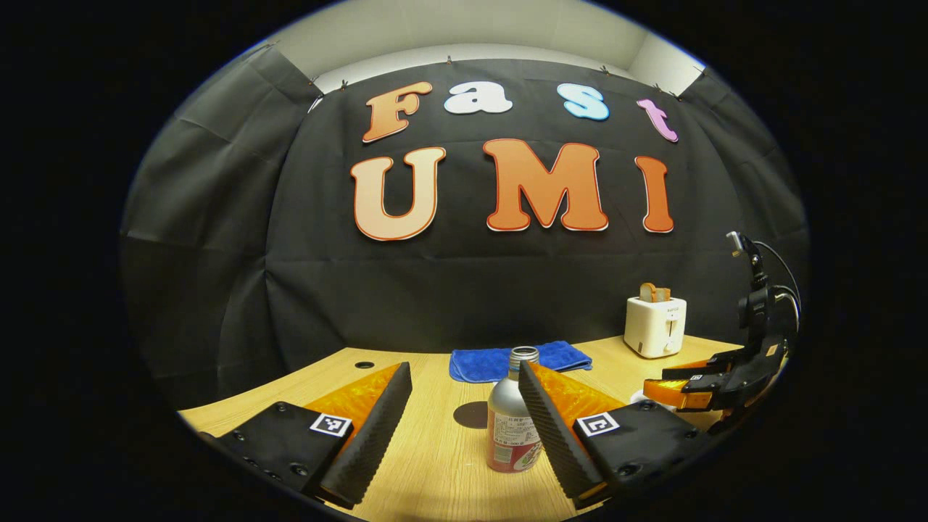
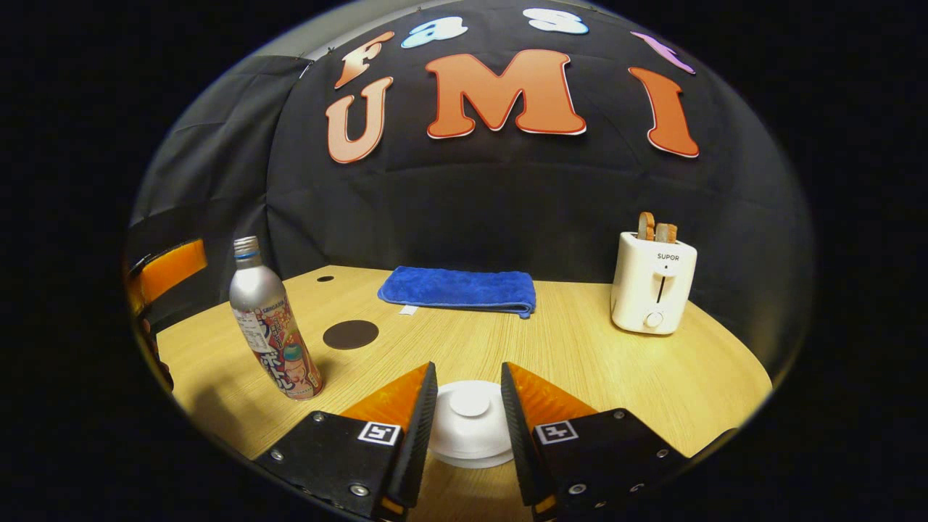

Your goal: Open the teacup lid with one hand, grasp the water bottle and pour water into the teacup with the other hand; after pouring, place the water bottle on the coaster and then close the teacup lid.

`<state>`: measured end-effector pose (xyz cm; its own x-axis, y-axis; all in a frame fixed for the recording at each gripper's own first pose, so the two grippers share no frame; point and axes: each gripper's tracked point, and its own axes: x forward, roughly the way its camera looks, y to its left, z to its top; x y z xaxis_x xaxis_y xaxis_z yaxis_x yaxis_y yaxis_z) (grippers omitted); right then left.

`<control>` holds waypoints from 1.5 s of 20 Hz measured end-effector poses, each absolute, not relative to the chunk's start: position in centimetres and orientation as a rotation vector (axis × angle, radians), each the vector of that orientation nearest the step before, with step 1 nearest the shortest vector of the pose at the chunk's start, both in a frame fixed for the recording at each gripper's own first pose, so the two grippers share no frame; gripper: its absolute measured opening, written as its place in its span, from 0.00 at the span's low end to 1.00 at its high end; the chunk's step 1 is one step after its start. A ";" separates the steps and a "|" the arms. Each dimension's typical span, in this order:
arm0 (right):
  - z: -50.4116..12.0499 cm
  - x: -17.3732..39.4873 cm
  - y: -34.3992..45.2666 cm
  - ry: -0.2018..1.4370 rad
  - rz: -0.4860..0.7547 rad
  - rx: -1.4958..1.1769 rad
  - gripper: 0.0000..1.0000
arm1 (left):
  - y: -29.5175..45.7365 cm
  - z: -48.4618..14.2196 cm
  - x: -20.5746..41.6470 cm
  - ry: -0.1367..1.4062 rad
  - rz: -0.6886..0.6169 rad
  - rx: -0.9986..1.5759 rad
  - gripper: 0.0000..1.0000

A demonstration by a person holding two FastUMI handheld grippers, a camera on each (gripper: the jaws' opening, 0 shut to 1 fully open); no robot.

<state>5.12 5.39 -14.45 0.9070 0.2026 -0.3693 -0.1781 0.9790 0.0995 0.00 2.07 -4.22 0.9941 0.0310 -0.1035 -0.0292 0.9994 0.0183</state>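
Note:
A silver water bottle (image 1: 511,413) with a red label stands uncapped on the wooden table (image 1: 435,464). It sits between the fingers of my open left gripper (image 1: 464,368), close against the right-hand finger, with a wide gap to the other. The dark round coaster (image 1: 470,414) lies just behind the bottle. In the right gripper view my right gripper (image 2: 468,368) is open with its fingers on either side of the white teacup lid (image 2: 470,424), neither pressing its knob. The bottle (image 2: 274,330) and coaster (image 2: 351,334) lie to its left.
A folded blue cloth (image 2: 458,289) lies at the back of the table before the black wall. A white toaster (image 2: 652,283) with bread slices stands at the back right. From the left gripper view, the right gripper (image 1: 696,388) hovers at the far right.

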 end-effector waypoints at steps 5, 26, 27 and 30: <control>-15.5 5.6 5.2 0.416 0.194 0.047 0.38 | 1.6 -4.9 0.1 0.121 0.023 0.025 0.96; -10.2 4.8 3.2 0.310 0.188 0.165 0.19 | -2.6 -10.4 0.8 0.266 -0.100 0.010 0.97; -9.7 4.6 2.9 0.301 0.184 0.165 0.19 | -2.9 -11.4 0.7 0.292 -0.109 -0.002 0.97; -8.3 4.2 1.7 0.270 0.167 0.169 0.19 | -2.6 -13.6 1.1 0.353 -0.100 -0.012 0.97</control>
<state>4.24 1.73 -8.33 0.9502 0.1855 -0.2506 -0.1404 0.9722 0.1873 1.05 -2.65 -13.62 0.9334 -0.0997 -0.3448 0.0956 0.9950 -0.0288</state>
